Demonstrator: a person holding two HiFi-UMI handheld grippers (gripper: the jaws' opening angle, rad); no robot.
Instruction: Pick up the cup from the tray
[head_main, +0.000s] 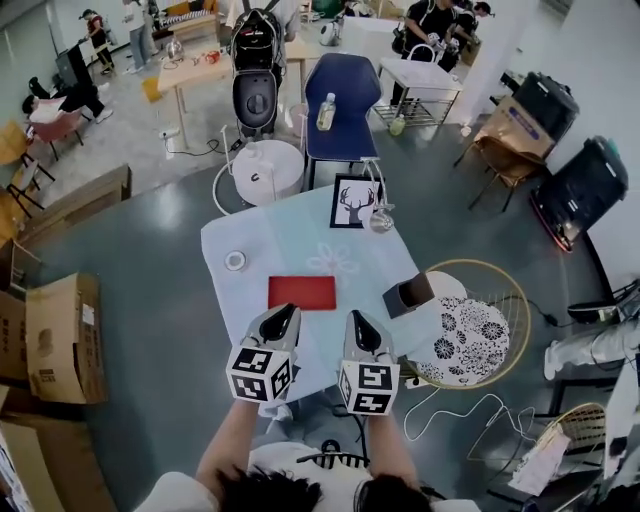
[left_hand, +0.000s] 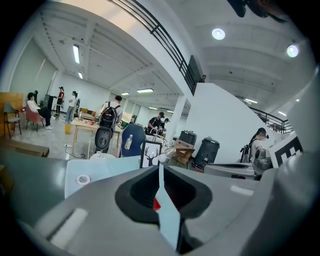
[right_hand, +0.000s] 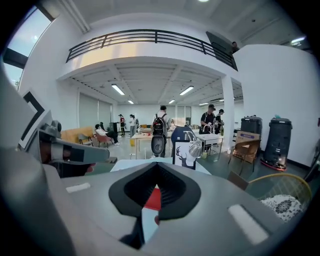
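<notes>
Left tongs (head_main: 289, 311) (left_hand: 160, 170): jaws are seen together, with only a thin slit left between them and nothing clamped. Right tongs (head_main: 356, 318) (right_hand: 155, 168): jaws are likewise together, nothing held. Both are held side by side, pointed toward 12 o'clock above the near edge of the bench (head_main: 228, 240), each with its marker cube (head_main: 262, 373) toward the person. Bare forearms (head_main: 228, 445) are seen behind them.

Just past the tips, at 12 o'clock, a red tray (head_main: 302, 292) lies flat on the pale cloth. A sliver of it is seen through each slit (left_hand: 156, 204) (right_hand: 153, 198). The tray top is seen as plain red.

The only cup-like thing, a small white round thing (head_main: 235, 260) (left_hand: 83, 178), sits on the cloth at 10 o'clock from the tray, apart from it and well apart from both tongs. Whether it is a cup cannot be told.

At 3 o'clock of the tray a dark box (head_main: 408, 295) is placed. At 1 o'clock a framed deer picture (head_main: 354, 202) (right_hand: 184, 155) is stood upright, with a shiny lamp head (head_main: 381, 220) just beside it.

Off the bench at 4 o'clock a round wire chair (head_main: 512, 300) with a patterned cushion is seen. At 12 o'clock is a blue chair (head_main: 342, 100), and cardboard boxes (head_main: 60, 335) are at 9 o'clock. People are seen far back in the hall.
</notes>
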